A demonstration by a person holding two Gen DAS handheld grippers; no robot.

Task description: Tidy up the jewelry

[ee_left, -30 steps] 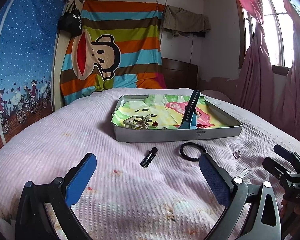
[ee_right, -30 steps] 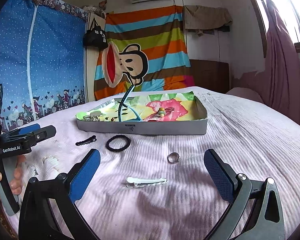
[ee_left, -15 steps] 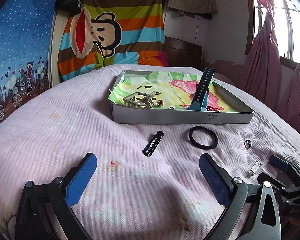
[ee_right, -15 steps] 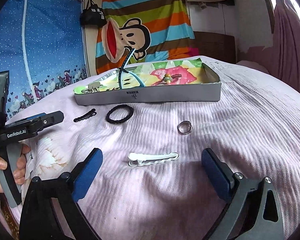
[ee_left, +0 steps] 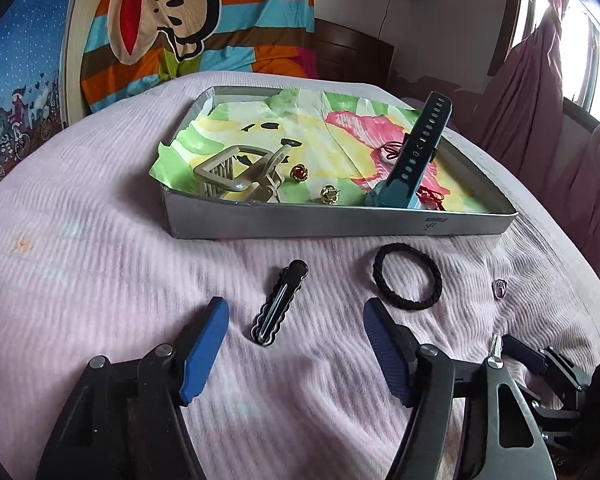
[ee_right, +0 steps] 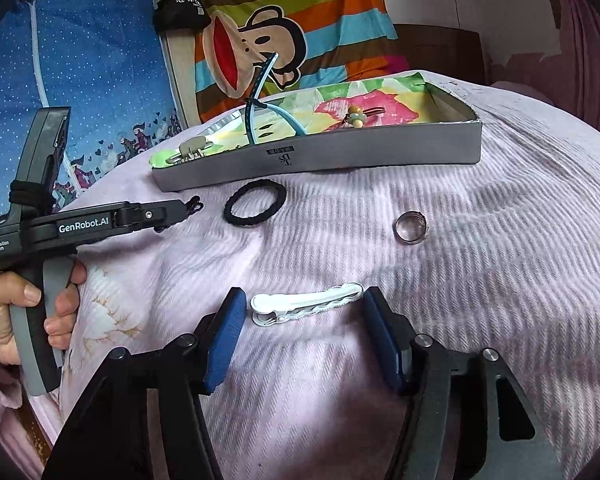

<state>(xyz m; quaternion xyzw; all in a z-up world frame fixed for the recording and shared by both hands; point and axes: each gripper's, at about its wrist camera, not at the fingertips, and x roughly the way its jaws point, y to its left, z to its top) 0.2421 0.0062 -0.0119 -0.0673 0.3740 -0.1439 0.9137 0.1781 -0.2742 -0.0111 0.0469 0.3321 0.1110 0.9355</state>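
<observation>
Now both grippers low over the pink bedspread (ee_right: 500, 264), each straddling a hair clip.

Nearest, right gripper (ee_right: 305, 334) spread wide, blue pads either side of the white hair clip (ee_right: 306, 304), right pad (ee_right: 382, 340) at or touching the clip's tip, left pad just clear of its hinge end, nothing lifted. Likewise left gripper (ee_left: 296, 350) wide open, gripping nothing, with the black wavy hair clip (ee_left: 280, 302) lying flat on the bedspread just ahead of and between its pads. Beyond the clips, black hair tie (ee_left: 407, 282) and silver ring (ee_right: 411, 227), well apart, both short of the tray. Farther back, grey tray (ee_left: 340, 222) lined with bright paper, holding a beige claw clip (ee_left: 240, 174), two small round trinkets (ee_left: 330, 194), a red cord and a teal watch band (ee_left: 416, 160) standing up on end. Behind all, striped monkey blanket (ee_left: 172, 28) against the wall.
</observation>
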